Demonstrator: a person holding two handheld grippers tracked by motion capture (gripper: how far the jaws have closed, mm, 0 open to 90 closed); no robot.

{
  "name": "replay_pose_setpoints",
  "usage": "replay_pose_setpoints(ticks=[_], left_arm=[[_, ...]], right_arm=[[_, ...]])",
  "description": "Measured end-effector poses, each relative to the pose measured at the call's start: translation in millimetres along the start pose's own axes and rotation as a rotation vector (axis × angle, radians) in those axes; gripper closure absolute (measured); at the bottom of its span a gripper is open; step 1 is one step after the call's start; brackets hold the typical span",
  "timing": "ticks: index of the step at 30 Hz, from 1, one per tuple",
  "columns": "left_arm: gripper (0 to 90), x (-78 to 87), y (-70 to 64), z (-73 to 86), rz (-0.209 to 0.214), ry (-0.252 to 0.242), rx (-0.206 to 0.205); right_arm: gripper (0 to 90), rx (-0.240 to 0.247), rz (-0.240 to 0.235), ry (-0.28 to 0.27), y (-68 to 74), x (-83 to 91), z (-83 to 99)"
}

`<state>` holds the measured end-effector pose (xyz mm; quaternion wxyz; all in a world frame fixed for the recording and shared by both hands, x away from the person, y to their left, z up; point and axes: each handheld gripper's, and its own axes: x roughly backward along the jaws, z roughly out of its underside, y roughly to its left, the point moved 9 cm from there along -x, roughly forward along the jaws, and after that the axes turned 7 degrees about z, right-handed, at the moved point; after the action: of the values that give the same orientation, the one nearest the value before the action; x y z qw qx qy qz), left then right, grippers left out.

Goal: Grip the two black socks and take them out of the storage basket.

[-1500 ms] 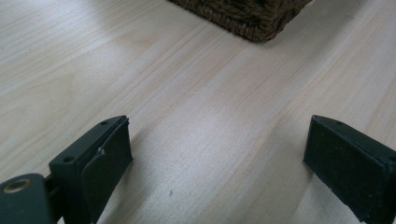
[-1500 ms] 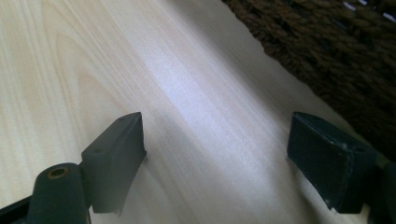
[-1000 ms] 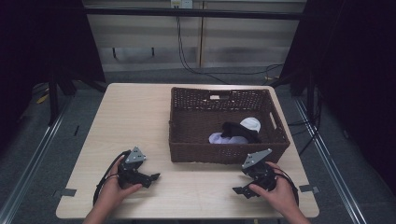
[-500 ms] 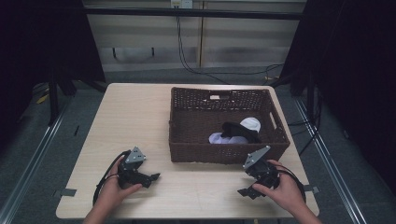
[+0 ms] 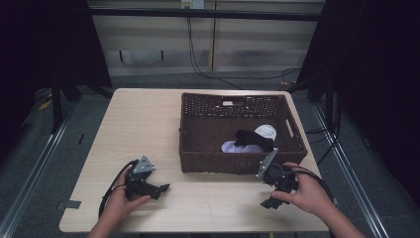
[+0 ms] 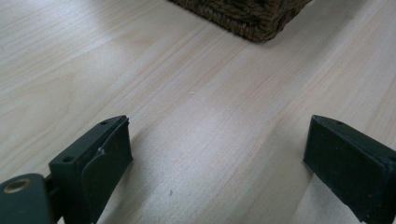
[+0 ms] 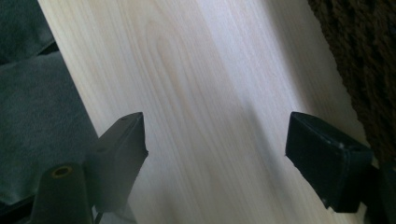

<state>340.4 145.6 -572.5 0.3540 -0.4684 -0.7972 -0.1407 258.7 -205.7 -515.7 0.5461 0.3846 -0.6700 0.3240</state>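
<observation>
- The left gripper (image 5: 157,188) rests low on the table (image 5: 148,124), jaws wide apart and empty, well left of the basket (image 5: 198,148).
- The right gripper (image 5: 275,191), also agape and empty, sits just before the basket's near right corner, so it is likely nearer.
- Beyond it, the basket holds dark cloth (image 5: 253,139) lying crosswise over white cloth (image 5: 267,131).

A basket (image 5: 237,148) sits on the right half of the table (image 5: 143,124), with bundled items (image 5: 250,141) inside near its front wall. The left tool (image 5: 153,188) rests front-left; the right tool (image 5: 277,191) lies just before the basket's front right corner.
</observation>
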Motion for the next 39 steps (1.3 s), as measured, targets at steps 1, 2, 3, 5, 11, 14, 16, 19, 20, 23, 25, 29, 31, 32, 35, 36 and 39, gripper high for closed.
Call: replay_pose_setpoints(ticks=[1, 2, 3, 5, 11, 14, 16, 19, 20, 23, 25, 29, 31, 32, 35, 36, 39], left_arm=[[6.7, 0.0, 0.0, 0.0, 0.000, 0.000, 0.000], [6.7, 0.0, 0.1, 0.0, -0.001, 0.000, 0.000], [6.7, 0.0, 0.0, 0.0, -0.001, 0.000, 0.000], [6.7, 0.0, 0.0, 0.0, 0.000, 0.000, 0.000], [6.7, 0.0, 0.0, 0.0, 0.000, 0.000, 0.000], [6.7, -0.1, 0.1, -0.1, 0.000, -0.001, 0.000], [6.7, -0.5, -0.3, -0.7, -0.001, -0.009, 0.007], [6.7, -0.3, 0.2, -0.7, -0.004, -0.008, 0.002], [6.7, -0.3, 0.3, -0.7, -0.005, -0.008, 0.002], [6.7, -0.3, 0.3, -0.7, -0.004, -0.008, 0.002], [6.7, -0.2, 0.3, -0.7, -0.004, -0.007, 0.002], [6.7, -0.1, 0.1, -0.7, -0.002, -0.006, 0.005], [6.7, 0.0, 0.1, -0.5, -0.001, -0.003, 0.002], [6.7, 0.0, 0.1, -0.5, -0.001, -0.004, 0.002], [6.7, -0.1, 0.0, -0.6, -0.001, -0.006, 0.005], [6.7, -0.1, 0.0, -0.6, -0.001, -0.006, 0.005], [6.7, 0.0, 0.2, -0.5, -0.002, -0.003, 0.002]], right_arm=[[20.7, -0.007, 0.003, 0.016, -0.3, 2.4, 0.6], [20.8, 0.003, 0.004, 0.029, -1.5, 5.1, 1.1], [21.2, 0.014, 0.013, 0.042, -3.4, 7.9, 1.1], [21.3, 0.037, 0.022, 0.054, -7.1, 14.3, -0.1], [21.9, 0.066, 0.040, 0.073, -15.6, 39.0, -9.0], [22.6, 0.086, 0.045, 0.079, -20.6, 49.2, -14.2], [22.7, 0.090, 0.046, 0.090, -21.8, 52.6, -15.5], [22.9, 0.101, 0.054, 0.102, -30.3, 65.5, -22.8], [23.2, 0.102, 0.055, 0.104, -32.4, 68.9, -24.7], [23.7, 0.098, 0.061, 0.108, -40.0, 78.7, -30.3], [24.0, 0.098, 0.068, 0.101, -47.7, 84.1, -34.4], [25.7, 0.071, 0.085, 0.096, -66.2, 90.6, -41.9], [25.8, 0.050, 0.100, 0.093, -77.0, 91.2, -45.6], [26.0, 0.050, 0.105, 0.092, -83.0, 91.3, -47.7], [27.0, 0.022, 0.124, 0.076, -98.3, 90.3, -54.7], [27.0, 0.022, 0.124, 0.076, -98.3, 90.3, -54.7], [27.3, -0.008, 0.132, 0.082, -114.4, 82.7, -60.8]])
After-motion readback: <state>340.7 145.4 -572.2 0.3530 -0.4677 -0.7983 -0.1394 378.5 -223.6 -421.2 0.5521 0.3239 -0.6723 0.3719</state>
